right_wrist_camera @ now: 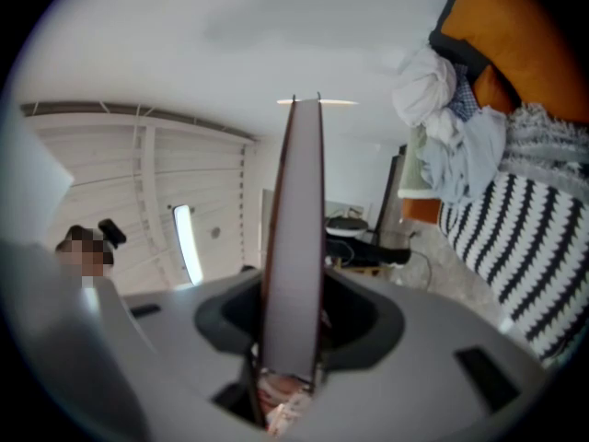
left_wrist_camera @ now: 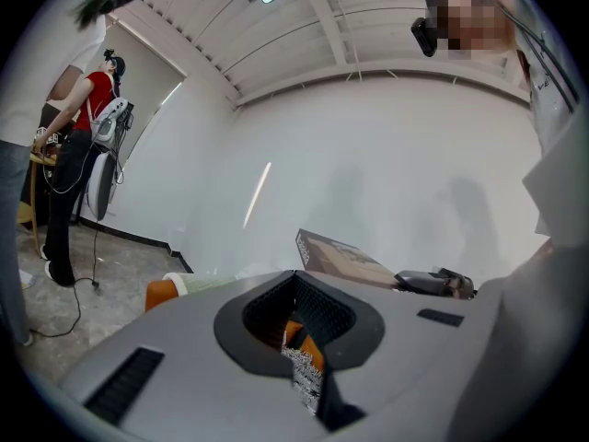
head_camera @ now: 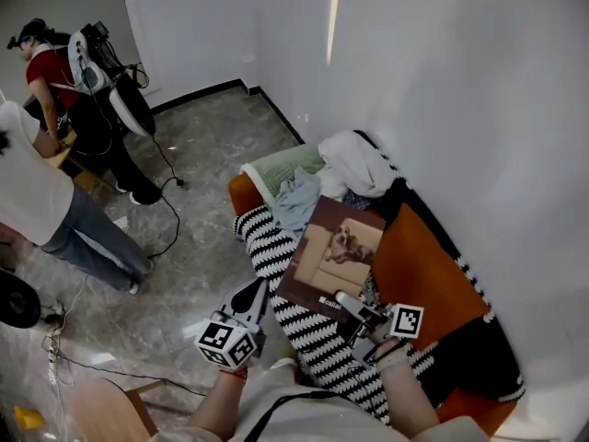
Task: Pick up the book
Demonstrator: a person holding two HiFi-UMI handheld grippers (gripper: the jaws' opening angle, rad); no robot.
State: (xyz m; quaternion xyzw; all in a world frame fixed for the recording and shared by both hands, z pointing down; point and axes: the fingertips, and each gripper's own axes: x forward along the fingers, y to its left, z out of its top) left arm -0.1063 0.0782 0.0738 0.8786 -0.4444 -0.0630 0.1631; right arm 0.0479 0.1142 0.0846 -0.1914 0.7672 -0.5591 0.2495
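Marble floor [head_camera: 212, 145], white walls [head_camera: 479, 90], book [head_camera: 336, 251] over sofa [head_camera: 419, 265]

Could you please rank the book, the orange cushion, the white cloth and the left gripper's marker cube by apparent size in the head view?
1. book and orange cushion, too alike to rank
2. white cloth
3. left gripper's marker cube, smallest despite being nearest the camera

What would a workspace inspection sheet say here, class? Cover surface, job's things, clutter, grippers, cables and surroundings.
Surface: orange sofa under a striped blanket.
Job's things: book, gripped at its lower edge.
Clutter: clothes pile and green cushion at the sofa's far end.
Grippers: right gripper shut on the book; left gripper shut, empty.
Cables: black cable trails across the floor.
Surroundings: white wall; two people stand beyond.
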